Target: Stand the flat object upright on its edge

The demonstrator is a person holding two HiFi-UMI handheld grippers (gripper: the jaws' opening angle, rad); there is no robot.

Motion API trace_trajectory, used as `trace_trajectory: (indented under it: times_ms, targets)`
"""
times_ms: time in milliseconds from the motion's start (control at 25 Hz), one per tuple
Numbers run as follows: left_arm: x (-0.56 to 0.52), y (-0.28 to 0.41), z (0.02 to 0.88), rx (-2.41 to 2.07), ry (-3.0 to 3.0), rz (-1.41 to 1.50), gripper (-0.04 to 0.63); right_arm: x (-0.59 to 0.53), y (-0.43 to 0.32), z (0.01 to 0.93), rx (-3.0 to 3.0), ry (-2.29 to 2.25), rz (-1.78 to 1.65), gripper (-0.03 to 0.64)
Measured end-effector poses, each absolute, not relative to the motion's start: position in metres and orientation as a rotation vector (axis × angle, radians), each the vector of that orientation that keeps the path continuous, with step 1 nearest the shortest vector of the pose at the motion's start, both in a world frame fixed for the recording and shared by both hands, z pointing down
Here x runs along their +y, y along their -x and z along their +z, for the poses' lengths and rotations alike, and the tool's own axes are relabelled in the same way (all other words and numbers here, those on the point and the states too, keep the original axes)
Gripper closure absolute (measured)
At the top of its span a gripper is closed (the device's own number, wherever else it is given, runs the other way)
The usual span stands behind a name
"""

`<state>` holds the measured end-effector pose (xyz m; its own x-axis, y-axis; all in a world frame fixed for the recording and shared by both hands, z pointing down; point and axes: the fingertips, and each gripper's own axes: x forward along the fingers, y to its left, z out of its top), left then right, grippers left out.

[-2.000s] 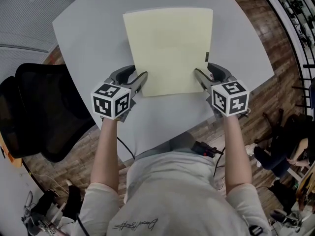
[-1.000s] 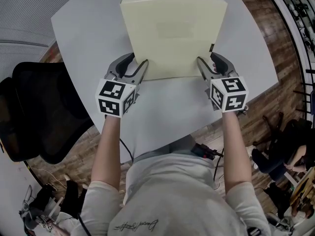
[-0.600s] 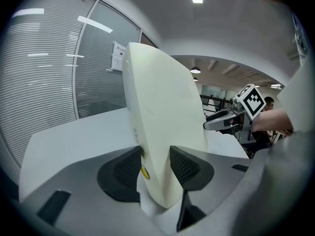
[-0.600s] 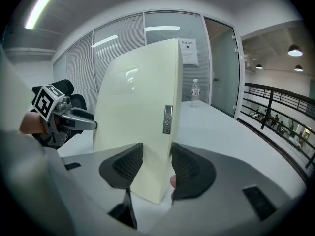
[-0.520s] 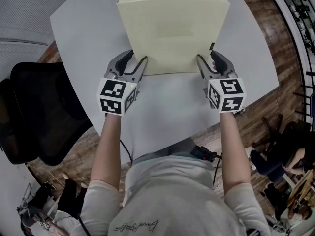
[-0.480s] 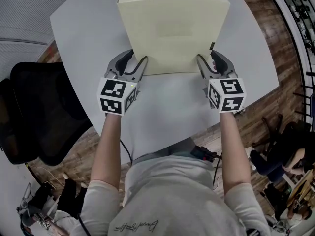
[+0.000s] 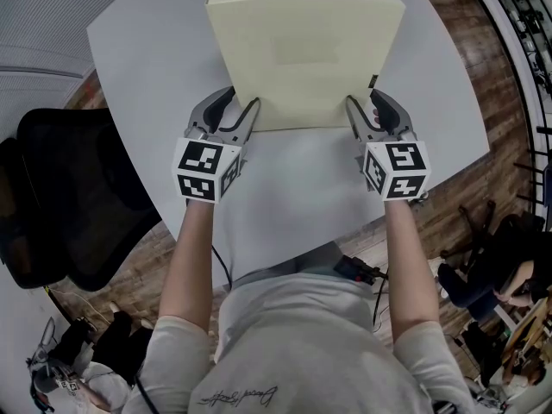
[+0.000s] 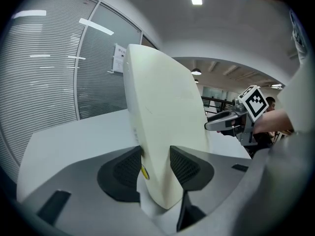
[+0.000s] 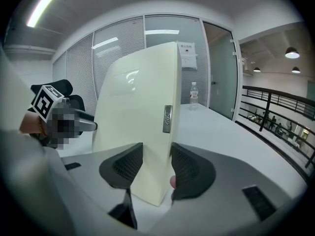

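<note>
Head view: flat object (image 7: 306, 50), a pale yellow panel, is up off its face near the middle of the worktop (image 7: 285, 188). Its broad side is turned towards me and its lower edge is down between my two grippers.
Left gripper (image 7: 247, 115): jaws clamped on the panel's lower left corner. Left gripper view shows both ribbed pads (image 8: 183, 165) pressed on its two faces, held apart only by the panel's thickness.
Right gripper (image 7: 352, 113): same grip at the lower right corner. Pads sit flush on either face, just below a small grey tab (image 9: 168, 118) on that side edge.
Attitude: near vertical in both gripper views, top leaning slightly away from me. Not square yet, as I judge it.
Bottom edge: looks to be sitting on the worktop or just above it. The jaw bodies hide the contact line, so I can't confirm it touches.
Done: panel tipped up from flat onto its long lower edge, held evenly at both corners.
To do: bring it fully plumb, settle the edge on the worktop, open both jaws, and check it stands alone.
Risk: the edge is thin and the panel tall, so it will likely fall once I let go unless it's well balanced. Opening one side first would probably twist it.
Clearance: bare worktop around the panel. A bottle (image 9: 194, 101) stands well behind it at the far end, and a black chair (image 7: 69, 205) sits off the worktop to my left.
</note>
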<state>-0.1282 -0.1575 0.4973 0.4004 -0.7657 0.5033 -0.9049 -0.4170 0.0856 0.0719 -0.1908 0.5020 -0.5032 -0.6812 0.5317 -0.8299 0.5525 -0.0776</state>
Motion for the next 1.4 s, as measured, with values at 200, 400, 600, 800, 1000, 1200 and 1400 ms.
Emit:
trace_trajectory:
  times_ms: [200,400,600,800,1000,1200,1400]
  targets:
    - [-0.154,0.126,0.495,-1.469,-2.312,0.561,0.403,-0.188,-0.074,0.500,-2.352,-1.233,0.435,0.417]
    - [-0.151,0.125,0.497,-1.472,-2.309,0.577,0.403,-0.185,-0.075,0.502,-2.343,-1.228,0.442,0.417]
    - [-0.148,0.125,0.497,-1.472,-2.303,0.588,0.405,-0.181,-0.075,0.502,-2.337,-1.218,0.449,0.419]
    - [-0.144,0.125,0.498,-1.456,-2.302,0.605,0.405,-0.178,-0.075,0.504,-2.330,-1.199,0.465,0.420]
    - [-0.140,0.127,0.501,-1.436,-2.305,0.619,0.408,-0.174,-0.073,0.506,-2.323,-1.184,0.473,0.423]
    - [-0.136,0.127,0.503,-1.429,-2.304,0.626,0.410,-0.170,-0.073,0.508,-2.319,-1.170,0.480,0.426]
    - [-0.131,0.127,0.504,-1.423,-2.303,0.638,0.411,-0.165,-0.074,0.510,-2.313,-1.160,0.485,0.431]
